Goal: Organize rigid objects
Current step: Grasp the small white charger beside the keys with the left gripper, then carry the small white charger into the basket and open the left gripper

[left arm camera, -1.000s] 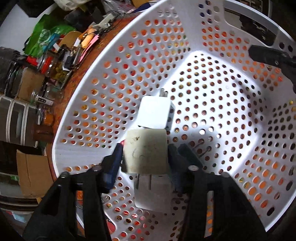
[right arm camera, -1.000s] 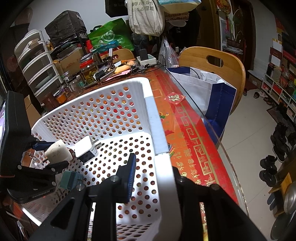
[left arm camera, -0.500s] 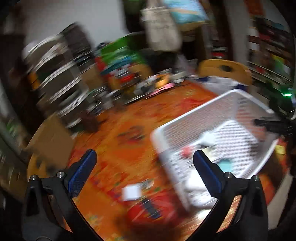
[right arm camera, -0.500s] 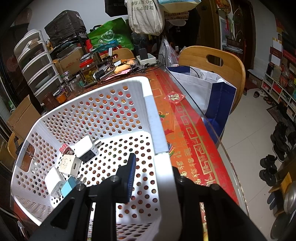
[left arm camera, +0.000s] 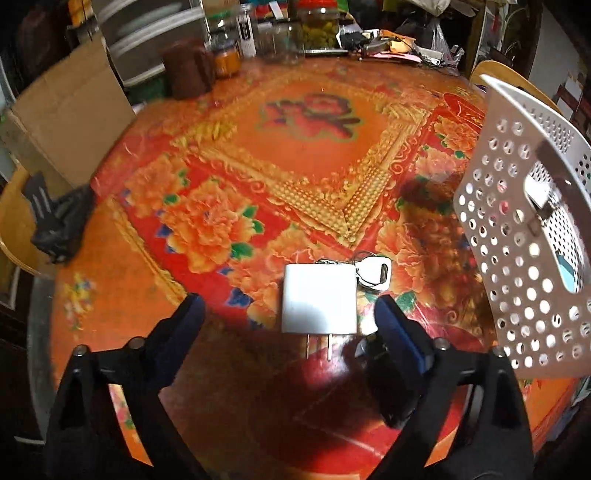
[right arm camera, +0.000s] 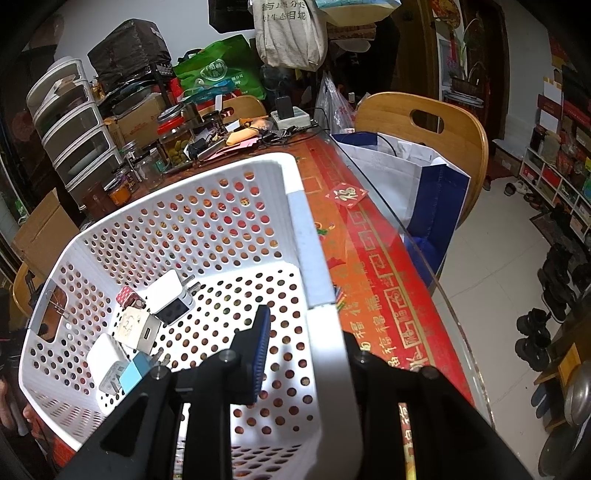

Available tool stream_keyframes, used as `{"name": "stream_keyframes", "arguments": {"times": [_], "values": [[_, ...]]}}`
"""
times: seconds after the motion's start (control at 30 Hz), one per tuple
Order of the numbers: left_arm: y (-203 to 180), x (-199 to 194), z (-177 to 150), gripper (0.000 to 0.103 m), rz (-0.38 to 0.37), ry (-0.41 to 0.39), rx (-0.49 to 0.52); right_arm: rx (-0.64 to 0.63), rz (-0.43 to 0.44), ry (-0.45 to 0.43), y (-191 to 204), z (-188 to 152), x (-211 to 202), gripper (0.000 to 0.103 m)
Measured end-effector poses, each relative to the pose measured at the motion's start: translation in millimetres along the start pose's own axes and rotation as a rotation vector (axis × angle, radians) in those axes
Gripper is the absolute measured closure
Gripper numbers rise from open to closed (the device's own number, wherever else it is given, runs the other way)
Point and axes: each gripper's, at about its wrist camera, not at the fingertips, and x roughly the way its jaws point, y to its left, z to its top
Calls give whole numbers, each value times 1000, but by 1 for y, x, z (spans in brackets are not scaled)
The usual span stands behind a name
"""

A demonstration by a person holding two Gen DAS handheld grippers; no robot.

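Note:
In the left wrist view a white plug charger (left arm camera: 318,298) lies on the red flowered tablecloth, prongs toward me, with a small white key fob (left arm camera: 375,274) touching its far right corner. My left gripper (left arm camera: 290,320) is open and empty, its fingers on either side of the charger, just short of it. The white perforated basket (left arm camera: 517,236) stands at the right. In the right wrist view my right gripper (right arm camera: 306,354) is shut on the basket's near rim (right arm camera: 325,350). Several chargers (right arm camera: 140,332) lie inside the basket.
Jars (left arm camera: 317,29), a brown cup (left arm camera: 188,70) and clutter line the table's far edge. A cardboard box (left arm camera: 70,110) stands at the left. A wooden chair (right arm camera: 421,122) with a white and blue bag (right arm camera: 417,184) stands beyond the glass table edge.
My left gripper let go of the yellowed charger in the basket, opened, left the basket and came over the table to the white charger. My right gripper has kept hold of the rim.

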Motion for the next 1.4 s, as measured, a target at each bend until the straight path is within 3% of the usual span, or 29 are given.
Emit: {"name": "stream_keyframes", "arguments": {"times": [0.13,0.23,0.43,0.67,0.97,1.1,1.17,1.23,1.3,1.4], "values": [[1,15,0,24,-4,23,-18,1,-4,0,-1,0,0,78],[-1,19,3,41,-30,31,-28,0,-4,1,-1,0,0,78],[-5,25,8,60,-52,34,-31,0,-2,1,-1,0,-1,78],[-2,16,3,62,-6,-14,-57,0,-2,0,-1,0,-1,78],[-12,-59,5,62,107,-222,-1,0,0,-2,0,0,-1,78],[-21,-96,15,62,39,-258,29,-3,-3,-1,1,1,0,78],[-34,-119,19,62,43,-292,69,-4,-2,-2,1,0,0,78],[-58,-147,25,62,51,-346,141,-4,-1,-2,1,0,0,78],[-82,-167,31,62,10,-366,201,-4,2,-4,2,1,0,78],[-121,-177,39,62,-64,-325,277,-5,3,-4,2,0,-1,78]]}}
